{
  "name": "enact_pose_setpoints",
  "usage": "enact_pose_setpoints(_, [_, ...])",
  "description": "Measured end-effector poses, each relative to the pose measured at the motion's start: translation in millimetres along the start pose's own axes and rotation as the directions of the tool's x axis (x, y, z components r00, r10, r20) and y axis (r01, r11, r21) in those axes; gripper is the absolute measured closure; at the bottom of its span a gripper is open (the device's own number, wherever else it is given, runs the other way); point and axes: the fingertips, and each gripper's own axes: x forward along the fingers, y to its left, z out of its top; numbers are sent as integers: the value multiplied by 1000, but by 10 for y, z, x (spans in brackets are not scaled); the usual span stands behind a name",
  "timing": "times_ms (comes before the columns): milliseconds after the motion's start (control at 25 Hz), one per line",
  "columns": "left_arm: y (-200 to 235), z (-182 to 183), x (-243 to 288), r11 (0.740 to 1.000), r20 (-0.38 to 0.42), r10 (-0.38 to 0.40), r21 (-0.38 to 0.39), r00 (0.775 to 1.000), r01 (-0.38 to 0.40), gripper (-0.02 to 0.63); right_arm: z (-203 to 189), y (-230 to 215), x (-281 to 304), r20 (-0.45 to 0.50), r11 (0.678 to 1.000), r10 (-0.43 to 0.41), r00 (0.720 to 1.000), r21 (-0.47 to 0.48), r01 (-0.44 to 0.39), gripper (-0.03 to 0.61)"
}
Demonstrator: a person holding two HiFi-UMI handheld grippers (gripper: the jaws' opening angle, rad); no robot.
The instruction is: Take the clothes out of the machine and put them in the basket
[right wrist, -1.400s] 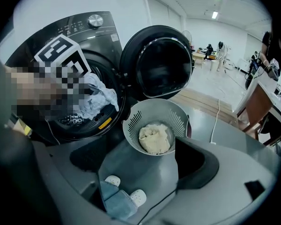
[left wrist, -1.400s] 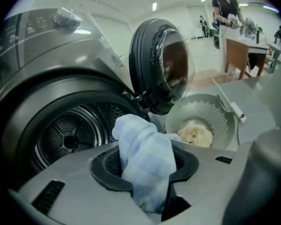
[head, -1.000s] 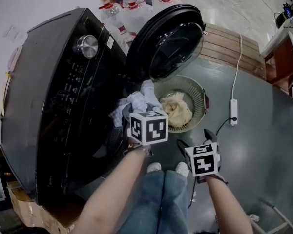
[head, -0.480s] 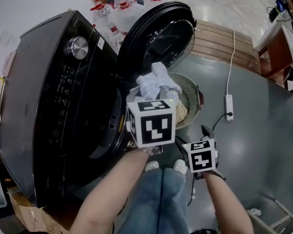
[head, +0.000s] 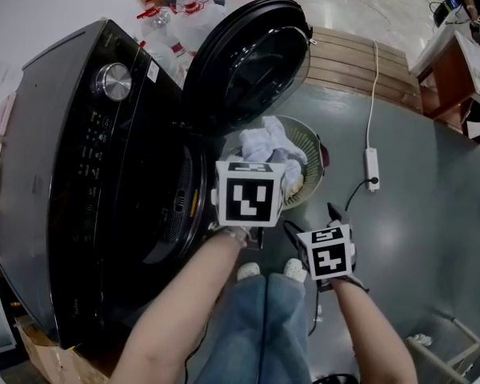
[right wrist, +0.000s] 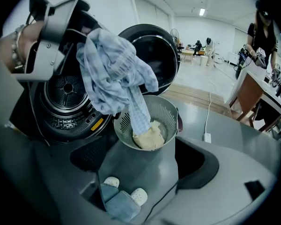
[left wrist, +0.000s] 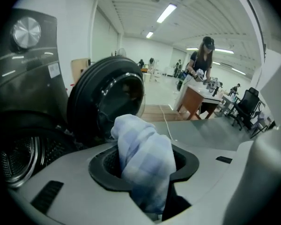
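You had the left tool [right wrist: 74, 34] clamped on a pale blue checked garment [right wrist: 114, 69], jaws pinched on a bunched fold of it. In the left gripper view the fabric filled the gap btwn them. The garment was out of the machine, hanging in the air in front of the open door [head: 248, 62] and over the grey perforated basket [right wrist: 166, 114]. Its long tail dipped inside the rim, down to the cream bundle [right wrist: 150, 137] lying in the bottom (whether cloth touched cloth there, I couldn't tell).

Your right tool [head: 314, 224] was spread wide w/ nothing in it. Only grey floor, the near side of the basket and your white shoes [right wrist: 139, 196] showed btwn its jaws. It hung low on your right, just beside your knees, apart from the basket.

The black front-load washer [head: 80, 174] stood on your left, door swung fully open. Its steel drum [right wrist: 68, 90] was in plain sight behind the hanging garment. The basket sat on the floor right below the door. A white power strip [head: 371, 165] lay on the floor beyond it, well apart.
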Motion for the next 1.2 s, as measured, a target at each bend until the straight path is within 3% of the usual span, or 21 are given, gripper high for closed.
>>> enact_pose_setpoints(200, [1,-239,420,998,-73,-59,29,996,62,442,-38,-26,61,-11,1000,4,1000,15,-4,118])
enact_pose_setpoints(400, [-97,-65,636,976,-10,-201,-90,980,199,439,-49,-102,129,-27,1000,-1,1000,22,1,118])
enact_pose_setpoints(520, [-143,122,663,965,14,-245,-93,970,245,437,-45,-172,162,-39,1000,-7,999,26,8,118])
enact_pose_setpoints(720, [-213,379,690,966,-23,-258,0,966,259,434,19,-270,193,-45,999,-14,999,37,16,118])
enact_pose_setpoints(920, [-87,206,856,978,-100,-206,17,973,209,400,126,-296,272,-30,997,-9,1000,70,11,118])
enact_pose_setpoints(1000, [-50,6,958,976,-148,-217,-20,965,216,324,139,-284,313,-32,997,-5,999,79,8,118])
enact_pose_setpoints(1040, [-31,-89,1004,975,-165,-224,-44,961,219,217,137,-280,332,-34,997,-4,999,80,7,118])
enact_pose_setpoints(1080, [-3,-177,1039,974,-178,-226,-65,958,217,149,129,-277,351,-39,997,-4,999,80,7,118])
enact_pose_setpoints(1200, [104,-429,1081,976,-226,-214,-79,950,201,147,84,-265,396,-54,997,-3,999,83,8,118])
